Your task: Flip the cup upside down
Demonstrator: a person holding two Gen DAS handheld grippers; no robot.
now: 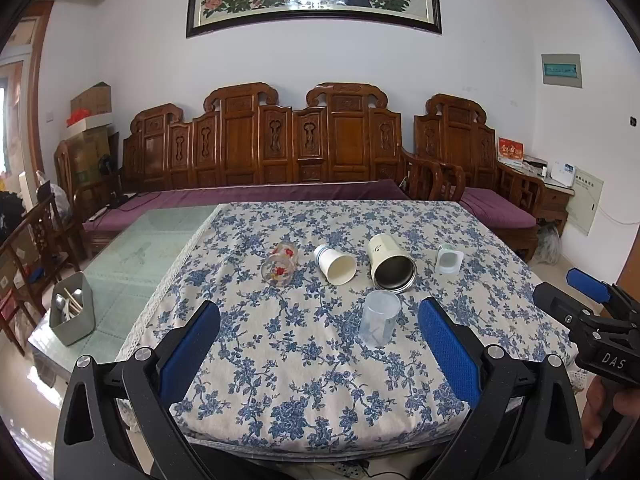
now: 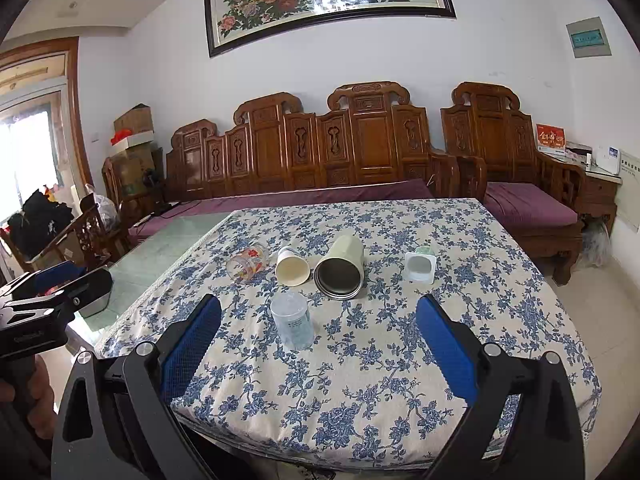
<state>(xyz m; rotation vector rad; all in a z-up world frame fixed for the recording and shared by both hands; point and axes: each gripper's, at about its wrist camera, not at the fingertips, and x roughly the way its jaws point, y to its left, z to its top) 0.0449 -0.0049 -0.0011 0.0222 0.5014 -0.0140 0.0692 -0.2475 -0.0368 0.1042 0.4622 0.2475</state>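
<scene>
Both of my grippers hang short of the near table edge, empty, with nothing between the pads. The left gripper (image 1: 319, 344) has its blue pads spread wide apart, and the right gripper (image 2: 318, 342) is spread just as wide — I read that as readiness for a grasp not yet begun.

Just beyond them stands the clear cup (image 1: 378, 317), the nearest item. I cannot tell for sure whether its mouth is up or down; in the right view (image 2: 292, 320) its top looks closed and frosted, so it may already be inverted. Open cloth (image 1: 304, 392) lies all around it, so either gripper has room to come in from the side.

Past the clear cup, four more lie on their sides in a row, mouths toward me — I judge they are waiting to be turned. Directly behind it is the tumbler (image 1: 390, 264). Left of the clear cup and farther back is the paper cup (image 1: 335, 264), then the flowered glass (image 1: 280, 264). Right of it and farther back is the white pot (image 1: 448, 261). The paper cup and tumbler sit near each other, which leaves a tight gap for a pad.

Far left of the clear cup, off the cloth on bare glass, is a grey caddy (image 1: 74, 312).
</scene>
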